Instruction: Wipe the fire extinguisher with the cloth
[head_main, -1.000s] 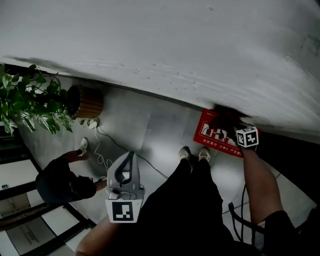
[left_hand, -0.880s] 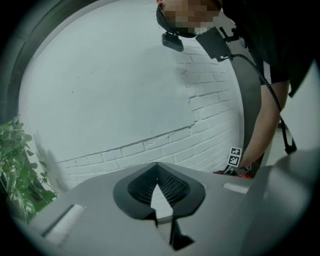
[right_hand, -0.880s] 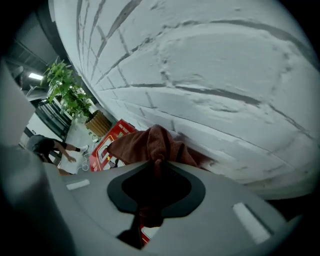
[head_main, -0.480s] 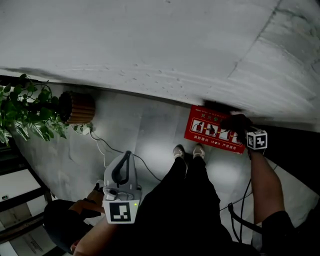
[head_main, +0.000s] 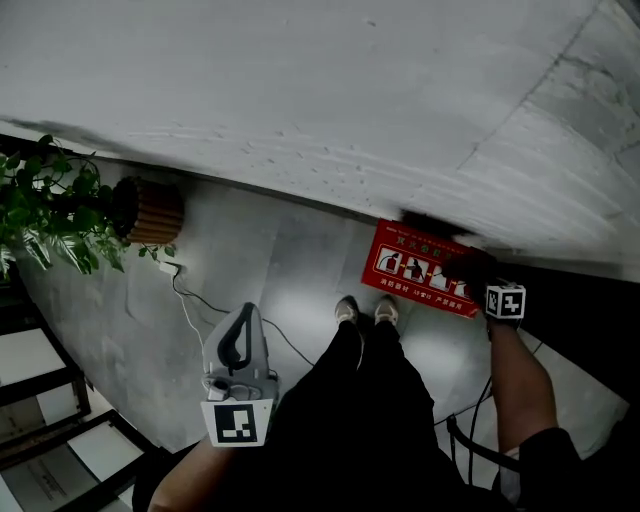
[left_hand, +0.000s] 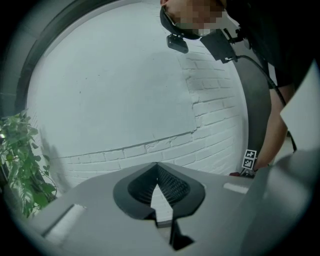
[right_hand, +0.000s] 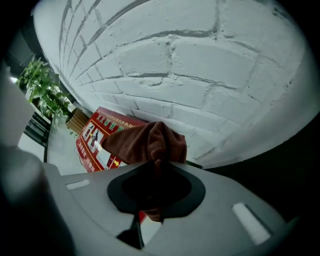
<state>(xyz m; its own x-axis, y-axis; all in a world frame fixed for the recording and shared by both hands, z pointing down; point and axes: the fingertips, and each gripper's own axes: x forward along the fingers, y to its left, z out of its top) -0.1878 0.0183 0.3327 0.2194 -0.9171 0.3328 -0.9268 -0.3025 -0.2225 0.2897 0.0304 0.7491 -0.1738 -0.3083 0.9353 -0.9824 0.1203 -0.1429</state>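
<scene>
While the person is standing at the foot of the white brick wall (head_main: 300, 90), the right claw (right_hand: 159, 165) is clamping a bunched reddish-brown cloth (right_hand: 147, 142) between its jaws and pointing steeply down. It is holding the cloth over the right end of the red fire extinguisher box (head_main: 415, 265), which is sitting at the far edge of the floor (head_main: 250, 260), against the wall. Whether cloth and box are touching cannot be told. The left claw (left_hand: 158, 166) is hanging well apart to the left, its jaws together on nothing. A potted plant (head_main: 50, 205) is standing at the floor's left edge.
</scene>
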